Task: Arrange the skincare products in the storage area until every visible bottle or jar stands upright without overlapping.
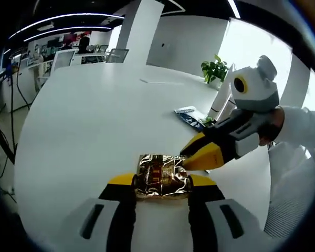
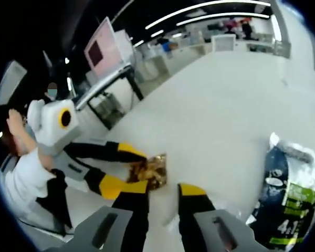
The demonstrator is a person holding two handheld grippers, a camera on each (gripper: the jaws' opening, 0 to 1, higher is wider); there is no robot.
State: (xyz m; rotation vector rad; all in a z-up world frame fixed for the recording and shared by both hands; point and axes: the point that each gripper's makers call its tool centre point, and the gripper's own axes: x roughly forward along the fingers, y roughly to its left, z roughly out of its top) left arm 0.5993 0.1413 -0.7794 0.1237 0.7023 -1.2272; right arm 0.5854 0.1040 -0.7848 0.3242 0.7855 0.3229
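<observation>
Left tool [image 1: 161,185] clamped on gold foil packet [image 1: 163,176]; right tool [image 2: 163,190], jaws apart, should close squarely on its edge above the counter [image 1: 94,115].

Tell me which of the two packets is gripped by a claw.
The crinkled gold foil packet, pinched in the left claw. The dark blue and green packet lies free on the white table.

A wide white counter [image 1: 94,115] fills an open office. A green potted plant [image 1: 214,68] stands at its far edge by a bright window. Desks with a large monitor [image 2: 102,50] sit beyond, under long white ceiling light strips [image 1: 63,18].
</observation>
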